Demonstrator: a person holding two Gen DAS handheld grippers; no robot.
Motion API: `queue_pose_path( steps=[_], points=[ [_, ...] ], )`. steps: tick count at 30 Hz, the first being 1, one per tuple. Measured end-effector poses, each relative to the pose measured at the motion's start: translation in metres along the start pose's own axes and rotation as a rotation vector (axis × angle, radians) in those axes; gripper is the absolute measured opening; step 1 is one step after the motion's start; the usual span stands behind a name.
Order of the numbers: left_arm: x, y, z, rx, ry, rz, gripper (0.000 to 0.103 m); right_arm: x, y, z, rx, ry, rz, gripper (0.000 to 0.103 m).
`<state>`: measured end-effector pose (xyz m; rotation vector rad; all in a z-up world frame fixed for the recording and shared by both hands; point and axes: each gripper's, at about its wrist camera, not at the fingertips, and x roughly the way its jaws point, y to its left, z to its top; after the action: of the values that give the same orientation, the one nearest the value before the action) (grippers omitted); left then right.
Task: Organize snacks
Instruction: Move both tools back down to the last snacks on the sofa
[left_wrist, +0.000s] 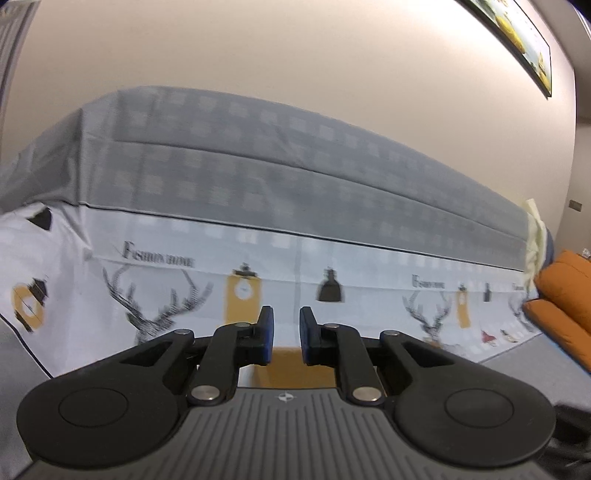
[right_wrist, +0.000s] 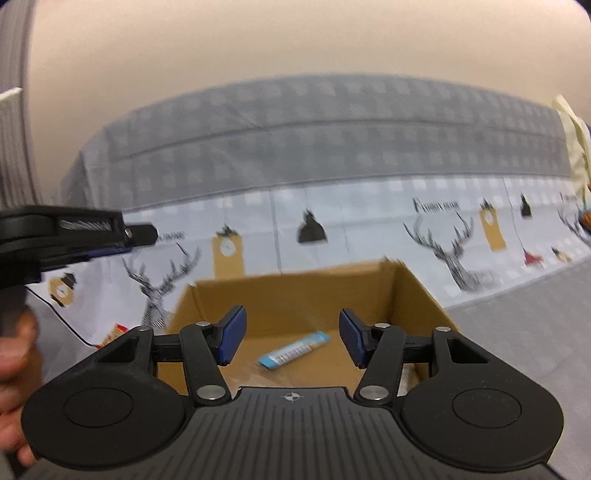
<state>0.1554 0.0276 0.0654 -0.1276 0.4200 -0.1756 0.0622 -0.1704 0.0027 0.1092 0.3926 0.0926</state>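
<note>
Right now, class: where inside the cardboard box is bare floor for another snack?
The cardboard box holds one blue snack packet mid-floor. Bare floor lies behind it toward the back wall and left of it. The front right corner looks occupied.

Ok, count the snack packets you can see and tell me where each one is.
2. A blue packet lies on the floor of the open cardboard box. A red and yellow packet lies outside, left of the box, partly hidden by the right gripper. More may be hidden.

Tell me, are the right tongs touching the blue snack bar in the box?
Apart. In the right wrist view, the blue snack bar lies on the floor of the cardboard box, below the open right tongs, neither pad on it.
</note>
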Motion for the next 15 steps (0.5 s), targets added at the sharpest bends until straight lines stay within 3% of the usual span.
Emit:
queue_pose_path(
  steps=[1,4,6,11,15],
  points=[
    [0.004,0.009,-0.003,0.017,0.0,0.015,0.013,-0.002,0.003,0.0,-0.016,-0.023,0.022,0.029],
    [0.016,0.041,-0.009,0.006,0.037,0.065,0.012,-0.008,0.014,0.005,-0.055,-0.055,0.096,0.026],
    [0.031,0.067,-0.009,-0.05,0.107,0.105,0.012,-0.007,0.024,0.012,-0.073,-0.046,0.134,0.026],
    [0.058,0.133,-0.015,-0.208,0.257,0.208,0.012,0.025,0.076,0.04,0.009,0.087,0.231,0.027],
    [0.068,0.186,-0.028,-0.373,0.356,0.245,0.012,0.069,0.132,0.049,0.107,0.222,0.279,0.028]
  ],
)
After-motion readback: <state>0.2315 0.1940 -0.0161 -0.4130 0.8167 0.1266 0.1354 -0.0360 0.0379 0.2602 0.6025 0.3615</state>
